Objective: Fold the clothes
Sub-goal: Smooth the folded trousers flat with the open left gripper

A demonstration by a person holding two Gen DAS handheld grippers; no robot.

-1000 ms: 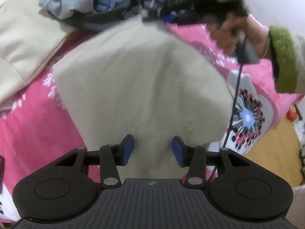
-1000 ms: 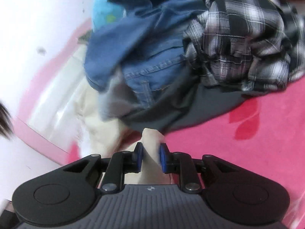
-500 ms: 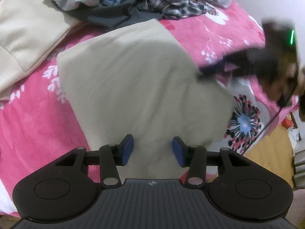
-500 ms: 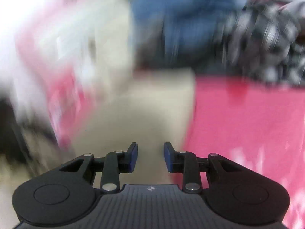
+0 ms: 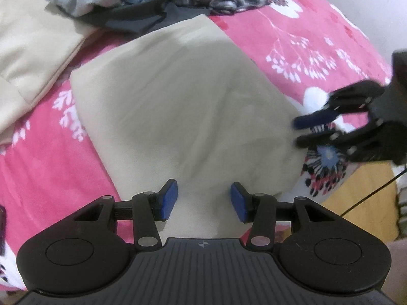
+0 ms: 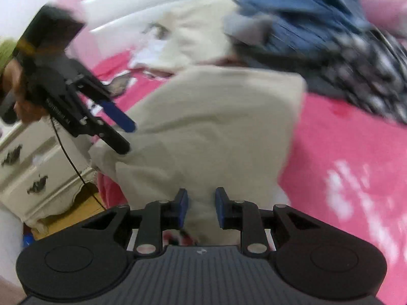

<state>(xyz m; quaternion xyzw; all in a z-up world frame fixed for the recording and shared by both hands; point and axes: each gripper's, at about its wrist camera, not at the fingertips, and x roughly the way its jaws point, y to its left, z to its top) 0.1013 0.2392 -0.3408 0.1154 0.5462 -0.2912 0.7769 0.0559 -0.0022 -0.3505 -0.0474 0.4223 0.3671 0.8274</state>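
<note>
A beige garment (image 5: 183, 106) lies folded flat on the pink flowered bedspread (image 5: 38, 165). My left gripper (image 5: 203, 202) hovers over its near edge, open, with cloth under the gap and neither pad pressing on it. In the right wrist view this left gripper (image 6: 127, 137) stands at the left corner of the beige garment (image 6: 216, 127). My right gripper (image 6: 201, 207) is at the garment's other edge. Its jaws are closing with beige cloth between them, and the pads stand clear of the cloth. From the left wrist view the right gripper (image 5: 298, 132) reaches in at the right edge.
A heap of unfolded clothes (image 5: 157, 0), denim, plaid and grey, lies just beyond the garment. A cream cloth (image 5: 30, 45) lies at the far left. The bed edge drops to a wooden floor (image 5: 368, 198). A white drawer cabinet (image 6: 38, 167) stands beside the bed.
The right gripper let go of the raised far corner, and the garment dropped flat. That gripper then swung from the clothes heap round to the garment's right edge. The left gripper stayed put.
</note>
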